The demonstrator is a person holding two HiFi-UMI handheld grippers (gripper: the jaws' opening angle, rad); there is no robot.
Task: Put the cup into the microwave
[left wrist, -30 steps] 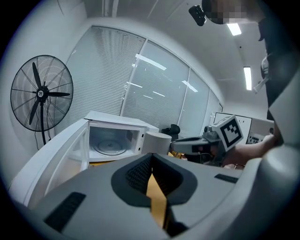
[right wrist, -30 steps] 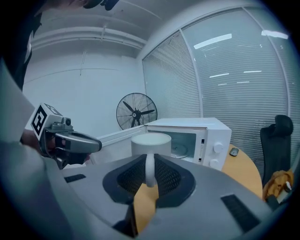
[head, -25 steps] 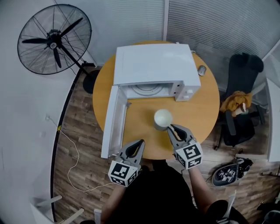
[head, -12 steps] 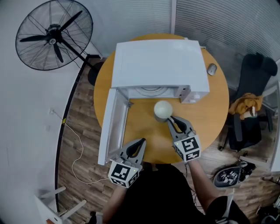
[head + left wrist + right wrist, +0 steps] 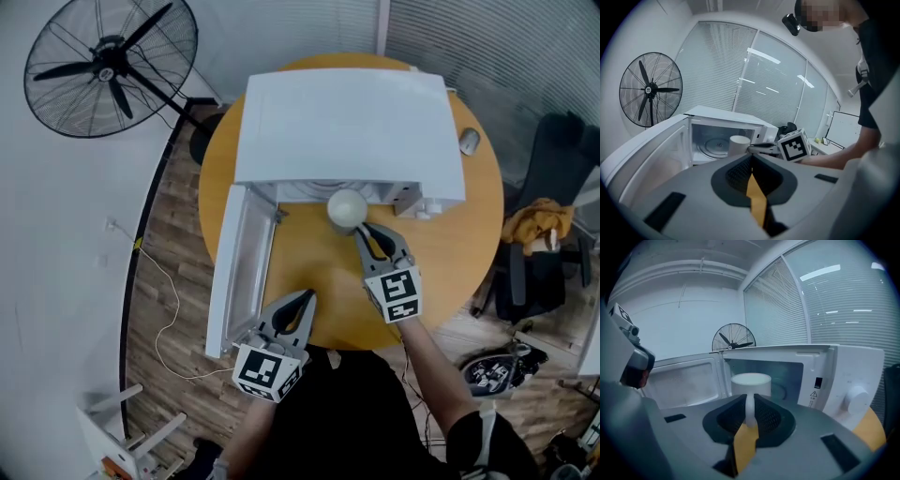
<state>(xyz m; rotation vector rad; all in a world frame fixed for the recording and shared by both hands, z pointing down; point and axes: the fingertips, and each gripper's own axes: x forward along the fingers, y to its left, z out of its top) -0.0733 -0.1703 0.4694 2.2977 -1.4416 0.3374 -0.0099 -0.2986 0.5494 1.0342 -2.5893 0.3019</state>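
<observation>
A white cup (image 5: 347, 206) hangs at the mouth of the open white microwave (image 5: 347, 122), just in front of its cavity. My right gripper (image 5: 364, 232) is shut on the cup's handle, which the right gripper view shows pinched between the pads below the cup (image 5: 751, 383). The microwave door (image 5: 239, 267) swings out to the left. Near the table's front edge my left gripper (image 5: 302, 298) is shut with nothing in it and points toward the door. The left gripper view shows the cup (image 5: 738, 144) before the turntable, with the right gripper's marker cube beside it.
The microwave stands on a round wooden table (image 5: 450, 253). A computer mouse (image 5: 469, 141) lies at the microwave's right. A standing fan (image 5: 103, 66) is at the far left and an office chair (image 5: 548, 244) with a cloth at the right. A cable (image 5: 164, 319) trails over the floor.
My right gripper has carried the cup away from me, from mid-table to the microwave's opening. The left gripper has edged forward a little along the table's front edge.
</observation>
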